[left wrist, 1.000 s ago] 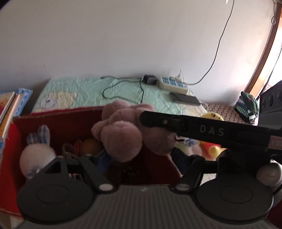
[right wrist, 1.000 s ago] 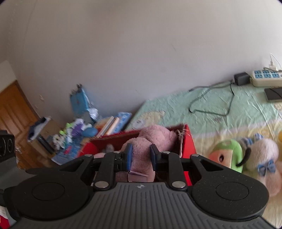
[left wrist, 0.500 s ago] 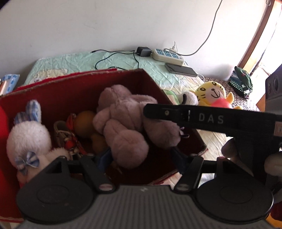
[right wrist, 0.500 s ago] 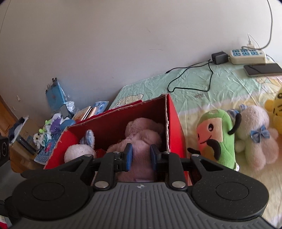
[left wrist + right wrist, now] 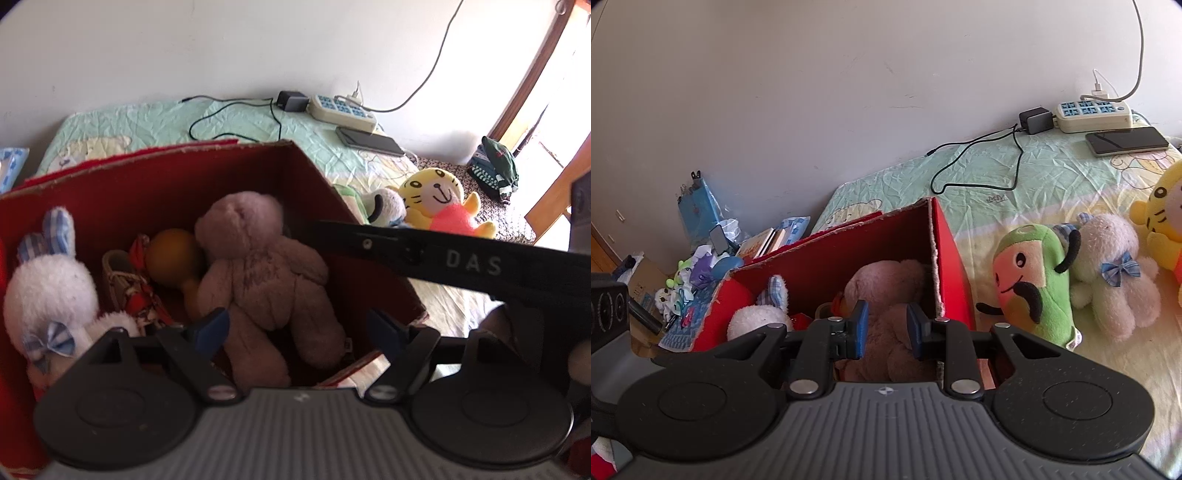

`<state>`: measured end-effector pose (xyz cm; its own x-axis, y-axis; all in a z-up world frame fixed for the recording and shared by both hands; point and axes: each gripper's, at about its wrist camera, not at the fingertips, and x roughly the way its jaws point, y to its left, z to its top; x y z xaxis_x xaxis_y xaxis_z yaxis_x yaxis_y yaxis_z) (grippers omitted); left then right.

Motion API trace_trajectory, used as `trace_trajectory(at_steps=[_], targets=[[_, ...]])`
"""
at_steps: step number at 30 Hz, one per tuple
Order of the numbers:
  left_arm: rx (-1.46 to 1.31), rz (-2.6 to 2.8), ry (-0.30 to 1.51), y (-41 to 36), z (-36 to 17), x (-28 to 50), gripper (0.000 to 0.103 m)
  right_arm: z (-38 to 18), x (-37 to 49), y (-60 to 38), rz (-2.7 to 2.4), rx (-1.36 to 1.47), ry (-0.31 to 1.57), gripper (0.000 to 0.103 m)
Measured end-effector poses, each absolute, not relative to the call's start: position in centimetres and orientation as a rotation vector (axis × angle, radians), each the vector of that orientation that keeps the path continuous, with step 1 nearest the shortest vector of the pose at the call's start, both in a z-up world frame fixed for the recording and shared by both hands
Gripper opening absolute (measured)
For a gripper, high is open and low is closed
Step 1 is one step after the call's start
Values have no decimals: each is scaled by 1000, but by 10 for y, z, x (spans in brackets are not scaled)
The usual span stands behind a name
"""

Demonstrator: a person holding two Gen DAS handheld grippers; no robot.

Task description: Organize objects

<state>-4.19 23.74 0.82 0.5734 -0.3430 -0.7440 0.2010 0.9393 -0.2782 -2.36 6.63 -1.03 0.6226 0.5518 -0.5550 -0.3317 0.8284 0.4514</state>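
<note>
Down in the red cardboard box (image 5: 110, 192) on the bed lies a mauve-brown plush teddy bear (image 5: 266, 280), face down, its legs toward the near wall. The left hand-held gripper (image 5: 299, 328) hovers over those legs with its jaws opening — the blue pads stand on either side of the bear and press on nothing. The right hand-held gripper (image 5: 884, 328) reaches in from the other side; its jaws are opening too, though the gap is small, and the bear (image 5: 886, 295) shows through it below, with no clear pinch on the plush. In the left wrist view the right tool's black arm crosses the picture above the box's right wall.

Beside the bear in the box sit a white plush rabbit with blue checked ears and bow (image 5: 48, 291), an orange-brown ball-shaped toy (image 5: 171, 254) touching the bear's head, and a small red-and-white patterned item (image 5: 138, 291) between rabbit and ball.

Outside the box, on the pale green cartoon-print bedsheet (image 5: 1052, 177), lie a green plush toy with a pink face and black moustache (image 5: 1034, 291), a pale pink plush animal with a blue bow (image 5: 1112, 273) touching it, and a yellow plush tiger (image 5: 439, 206). Near the wall rest a cream power strip (image 5: 1093, 116), a black adapter (image 5: 1036, 120) with its cable, and a dark phone (image 5: 1126, 140).
</note>
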Motion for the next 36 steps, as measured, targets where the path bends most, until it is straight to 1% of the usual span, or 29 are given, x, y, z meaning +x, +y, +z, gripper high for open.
trace_trajectory(at_steps=[4, 11, 14, 16, 27, 36], targets=[[-153, -281, 941, 234, 7, -36, 86, -12, -23, 61, 496, 334, 751, 25], [-100, -199, 988, 225, 12, -30, 88, -8, -26, 59, 502, 330, 751, 25], [-85, -164, 993, 222, 15, -29, 91, -9, -26, 59, 510, 327, 753, 25], [-78, -146, 993, 221, 16, -29, 95, -9, -26, 58, 515, 325, 753, 24], [-80, -92, 1028, 213, 12, -28, 96, -12, -24, 55, 555, 316, 775, 19], [-81, -46, 1044, 208, 12, -27, 96, -14, -22, 52, 588, 323, 777, 18]])
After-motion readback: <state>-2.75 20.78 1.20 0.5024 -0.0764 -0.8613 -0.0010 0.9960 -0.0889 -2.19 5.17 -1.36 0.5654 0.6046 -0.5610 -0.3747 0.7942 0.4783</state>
